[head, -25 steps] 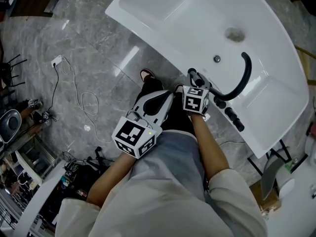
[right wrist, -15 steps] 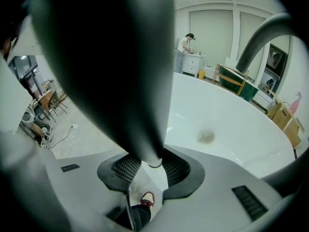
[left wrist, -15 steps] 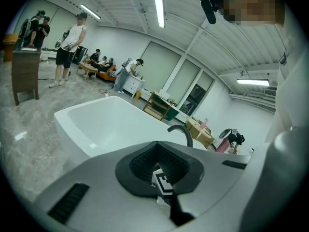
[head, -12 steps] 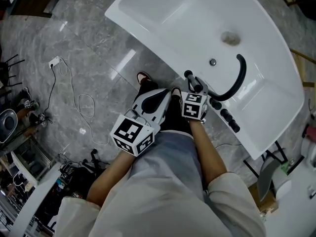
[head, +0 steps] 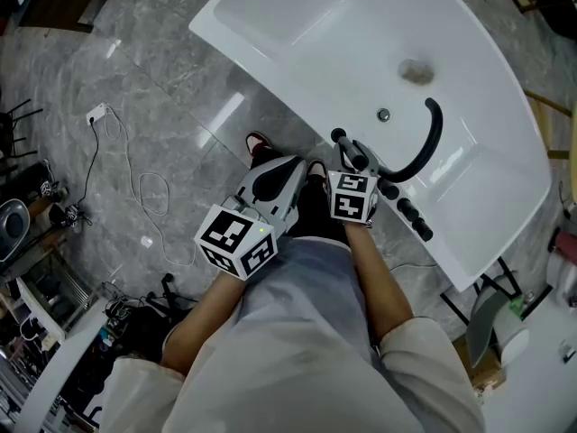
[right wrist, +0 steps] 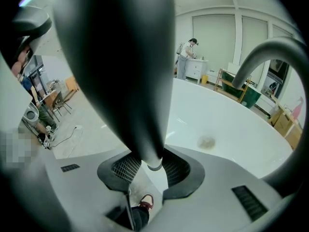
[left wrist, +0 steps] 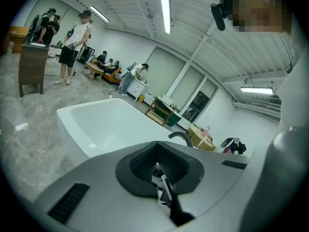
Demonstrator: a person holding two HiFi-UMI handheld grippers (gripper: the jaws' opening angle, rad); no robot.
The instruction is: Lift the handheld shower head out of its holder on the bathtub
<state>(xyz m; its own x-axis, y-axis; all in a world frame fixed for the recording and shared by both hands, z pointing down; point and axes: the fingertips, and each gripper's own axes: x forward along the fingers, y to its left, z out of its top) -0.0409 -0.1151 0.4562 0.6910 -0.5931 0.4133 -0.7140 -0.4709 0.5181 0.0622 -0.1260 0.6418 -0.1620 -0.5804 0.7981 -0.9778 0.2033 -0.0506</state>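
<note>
My right gripper has risen slightly, pinching the black shower head by its handle just above the bathtub rim. The lift looks begun but unfinished. My left gripper is pressed together, empty.

Grey marble floor — strip-lit white ceiling, tall windows

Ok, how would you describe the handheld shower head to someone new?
Start at the white bathtub and follow its near rim to the black arched spout. The handheld shower head is the black stick just left, clamped in the right gripper; the black knobs further right are short stubs.
</note>
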